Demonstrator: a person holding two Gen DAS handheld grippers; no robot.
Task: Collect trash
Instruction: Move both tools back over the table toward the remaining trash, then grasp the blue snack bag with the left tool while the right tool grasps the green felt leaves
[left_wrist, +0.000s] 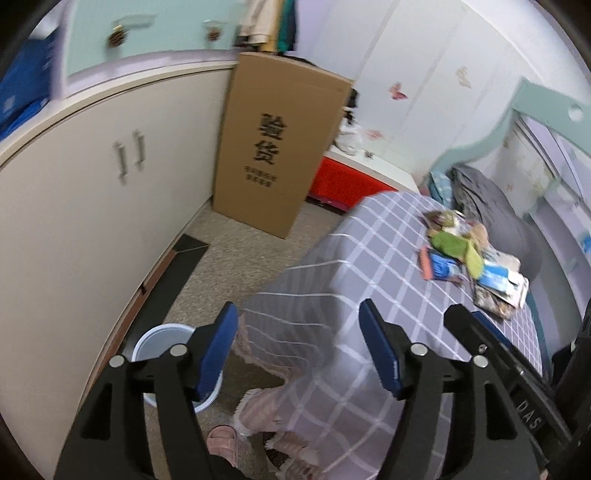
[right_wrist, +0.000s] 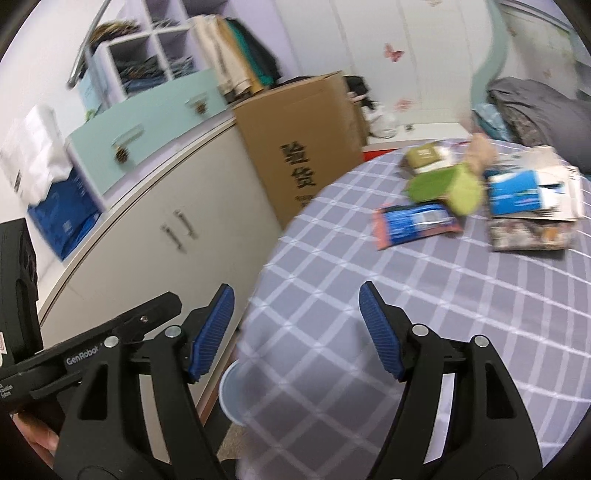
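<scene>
A pile of trash lies on the bed's grey checked cover (right_wrist: 424, 295): a blue and orange wrapper (right_wrist: 413, 223), a green packet (right_wrist: 443, 188), a blue and white carton (right_wrist: 517, 195) and printed paper (right_wrist: 532, 232). The left wrist view shows the same pile (left_wrist: 465, 258) at the far right of the cover (left_wrist: 332, 280). On the floor beside the bed stands a white bin (left_wrist: 162, 343), seen in part (right_wrist: 231, 391) in the right wrist view. My left gripper (left_wrist: 299, 350) is open and holds nothing, above the bed corner and bin. My right gripper (right_wrist: 297, 330) is open and holds nothing, short of the pile.
A tall cardboard box (left_wrist: 277, 147) stands on the floor against a white cabinet (left_wrist: 92, 206). A red box (left_wrist: 343, 181) sits behind the bed's end. A pink slipper (left_wrist: 221, 439) lies on the floor. Grey bedding (right_wrist: 535, 107) is heaped at the bed's head.
</scene>
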